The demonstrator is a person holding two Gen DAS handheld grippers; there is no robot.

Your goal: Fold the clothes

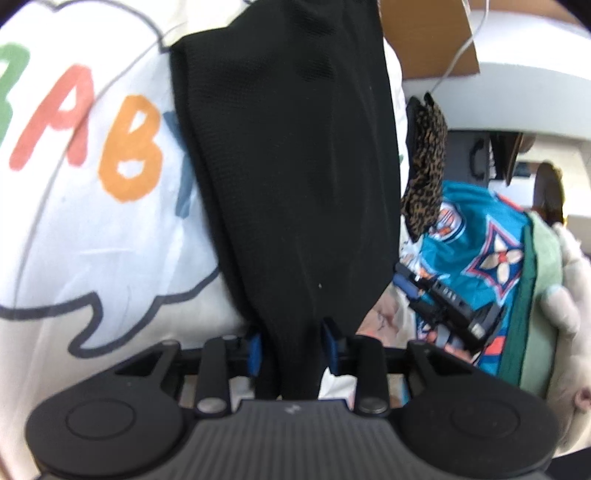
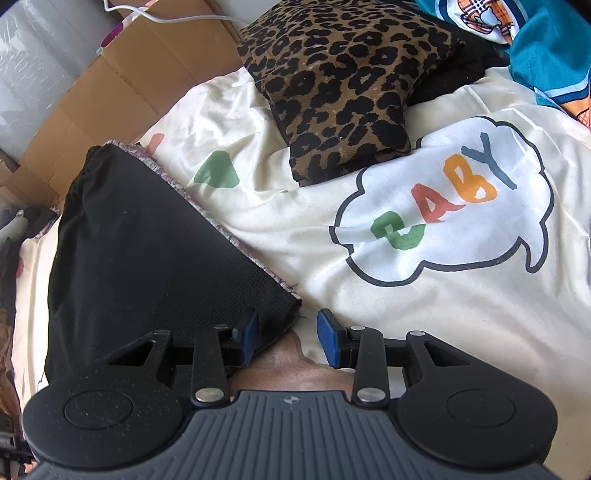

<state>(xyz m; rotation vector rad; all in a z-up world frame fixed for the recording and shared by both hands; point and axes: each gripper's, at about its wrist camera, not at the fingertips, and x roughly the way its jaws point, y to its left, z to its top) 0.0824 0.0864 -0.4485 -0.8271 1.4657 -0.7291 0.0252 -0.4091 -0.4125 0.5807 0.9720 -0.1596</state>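
Black mesh-knit fabric made up the garment (image 1: 295,166) being folded, a soft, limp piece that draped in long creases from the left hand-held gripper (image 1: 291,345), whose blue-padded jaws were pinching a bunched fold of it. In the right wrist view the same black garment (image 2: 147,251) lay across the near left part of the bed, one gathered edge toward the cardboard, a mottled pale trim showing along its folded side. The right hand-held gripper (image 2: 288,341) stood spread over the garment's near corner, its left pad just at the cloth and its right pad clear of it, holding nothing.

Judged from its sag, the fabric was light and floppy, likely to slide and collapse unless taken by a hem or corner and kept taut between two holds.

Beneath it spread a cream sheet (image 2: 424,314), smooth and slightly glossy, printed with a speech bubble (image 2: 447,206) reading BABY in coloured letters. A leopard-print piece (image 2: 343,81), folded and thick, rested toward the bed's far edge. Teal printed cloth (image 2: 546,48) occupied the far right corner, and flattened cardboard (image 2: 122,85) ran along the far left edge, crossed by a white cable (image 2: 162,18).
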